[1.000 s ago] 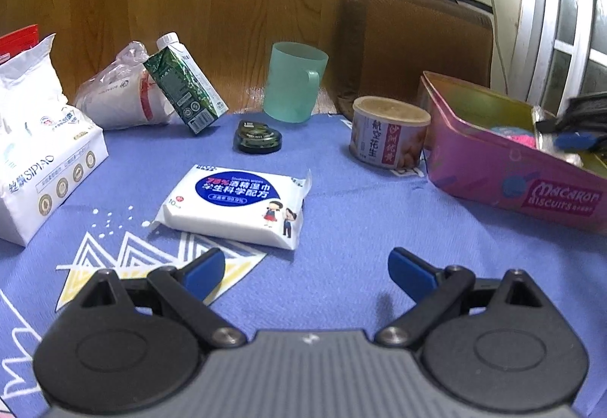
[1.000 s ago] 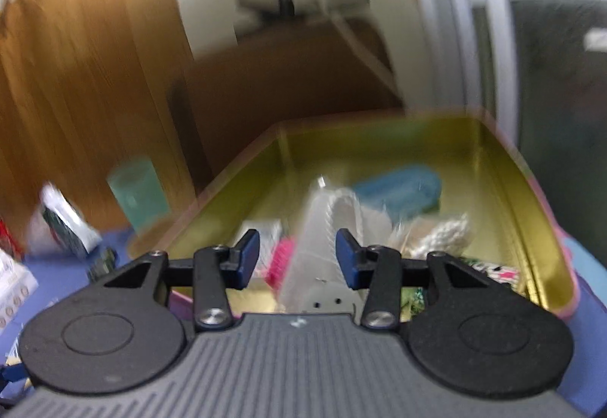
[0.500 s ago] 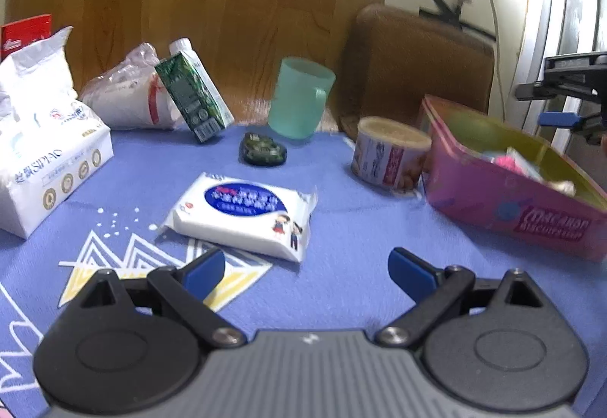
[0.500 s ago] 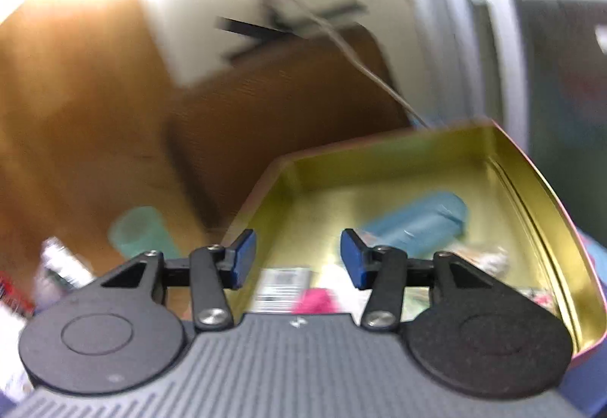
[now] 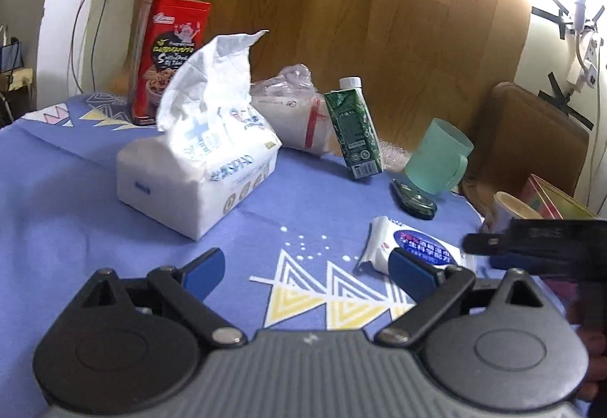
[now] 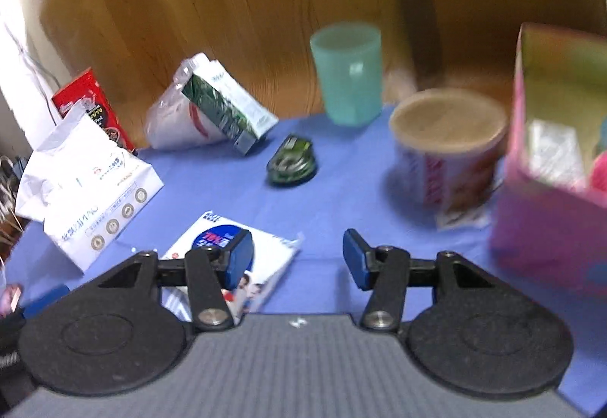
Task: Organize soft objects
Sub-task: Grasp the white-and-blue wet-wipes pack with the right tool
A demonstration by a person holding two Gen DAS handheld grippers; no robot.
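Your left gripper (image 5: pixel 306 270) stands wide with nothing between its pads, and your right gripper (image 6: pixel 297 259) is parted and empty too. The wet-wipe pack (image 6: pixel 261 266), Chinese print on a blue oval, lies just under your right gripper's left finger. The tissue pack (image 5: pixel 201 167) at far left reads "SIPIAO".

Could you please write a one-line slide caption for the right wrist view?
Open, empty right gripper over the blue tablecloth, beside the wet-wipes pack.

Blue patterned tablecloth (image 5: pixel 76 190) spread over the table, tissue pack (image 5: pixel 201 175) set on it, wet wipes packet (image 6: pixel 242 251) laid flat, green carton (image 5: pixel 354 129) stood nearby, teal cup (image 6: pixel 347 72), round tub (image 6: pixel 449 148), pink tin (image 6: pixel 550 220) at the edge.
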